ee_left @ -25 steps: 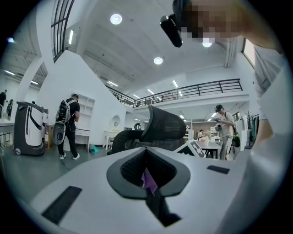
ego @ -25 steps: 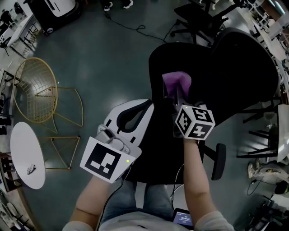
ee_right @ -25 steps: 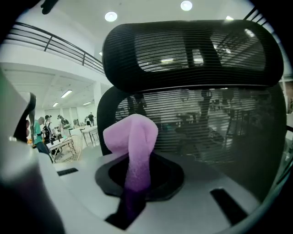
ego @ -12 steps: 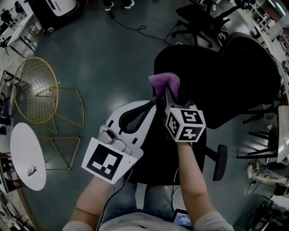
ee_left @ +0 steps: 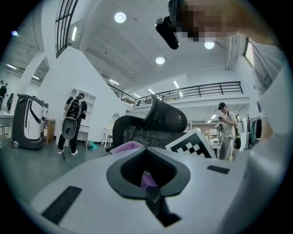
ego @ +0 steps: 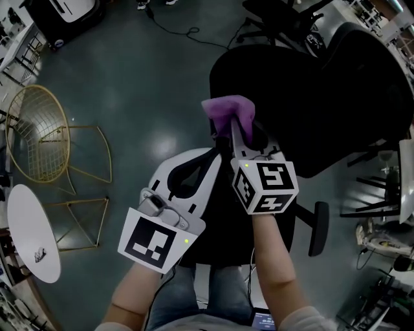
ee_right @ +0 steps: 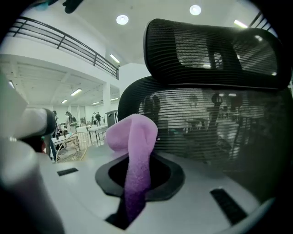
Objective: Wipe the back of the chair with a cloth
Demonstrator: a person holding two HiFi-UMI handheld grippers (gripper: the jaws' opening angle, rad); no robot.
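The black office chair fills the upper right of the head view, and its mesh back and headrest stand close in front of the right gripper view. My right gripper is shut on a purple cloth, held at the left edge of the chair back. The cloth hangs folded out of the jaws. My left gripper is white and sits just left of the right one. It is shut with nothing in it, and the cloth shows beyond its tips.
A gold wire chair and a white round table stand at the left. Another black chair is at the top. An armrest juts out at the lower right. A cable lies on the floor, and people stand far off.
The right gripper has carried the cloth leftward and a little up along the chair back. The left gripper has stayed about where it was.
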